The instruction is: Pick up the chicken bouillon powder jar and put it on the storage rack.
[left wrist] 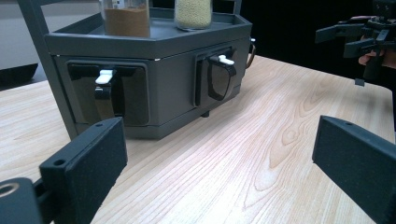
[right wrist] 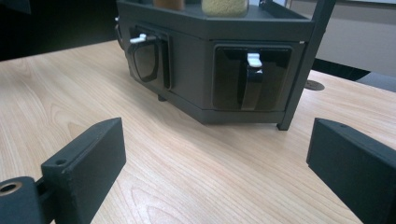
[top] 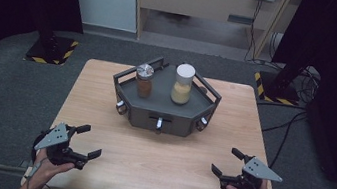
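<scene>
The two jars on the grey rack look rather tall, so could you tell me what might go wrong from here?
Both jars, the brown-filled jar and the white-lidded jar, stand loose on the rack, so a knock might tip them. Both grippers, left gripper and right gripper, are open and could converge and collide.
</scene>
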